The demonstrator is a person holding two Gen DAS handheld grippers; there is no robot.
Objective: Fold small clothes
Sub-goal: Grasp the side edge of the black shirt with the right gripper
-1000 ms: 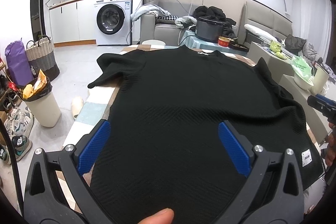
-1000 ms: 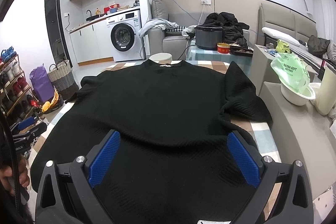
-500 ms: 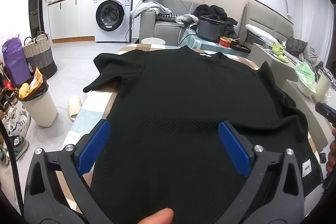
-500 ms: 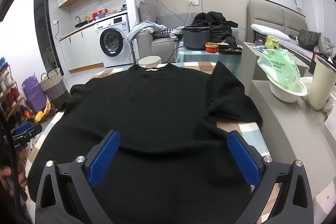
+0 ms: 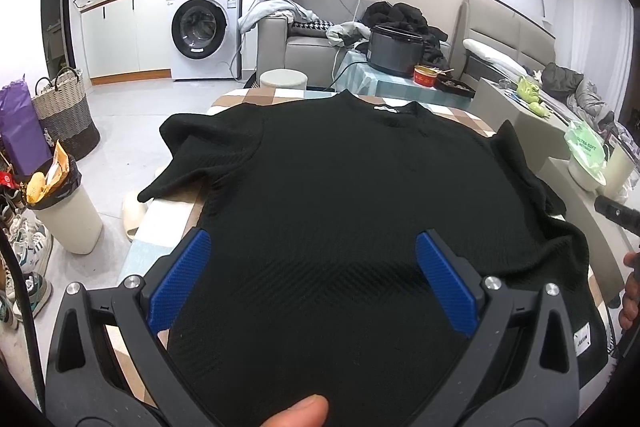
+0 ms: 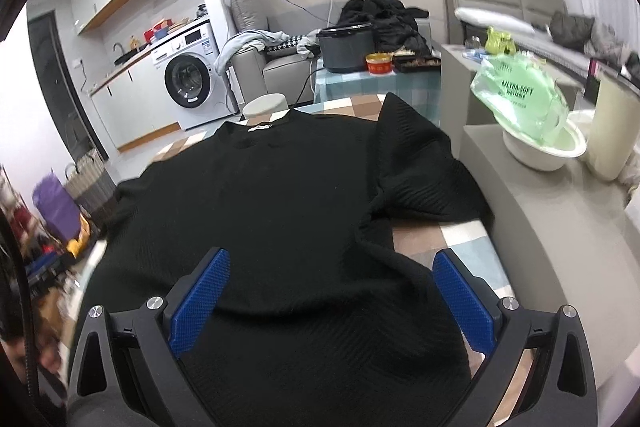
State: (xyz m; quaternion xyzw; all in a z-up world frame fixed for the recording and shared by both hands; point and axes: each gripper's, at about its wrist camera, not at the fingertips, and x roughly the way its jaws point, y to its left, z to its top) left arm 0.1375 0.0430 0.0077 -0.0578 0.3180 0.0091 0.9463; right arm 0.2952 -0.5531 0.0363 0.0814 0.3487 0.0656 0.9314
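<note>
Lying flat across the checked table point(image 5: 168, 227), one black top point(image 5: 360, 207) fills the centre of both views, collar toward the upper middle, one sleeve hanging off the table's left edge. Since the earlier frames the right view has swung rightward, so the top's right sleeve point(image 6: 416, 171) and bare table point(image 6: 448, 243) now sit lower right. Two claws: left gripper point(image 5: 314, 287) and right gripper point(image 6: 330, 301), each spread wide above the cloth, holding nothing. One washer point(image 5: 202, 31) upper left, one cooker point(image 5: 394, 49) upper centre
</note>
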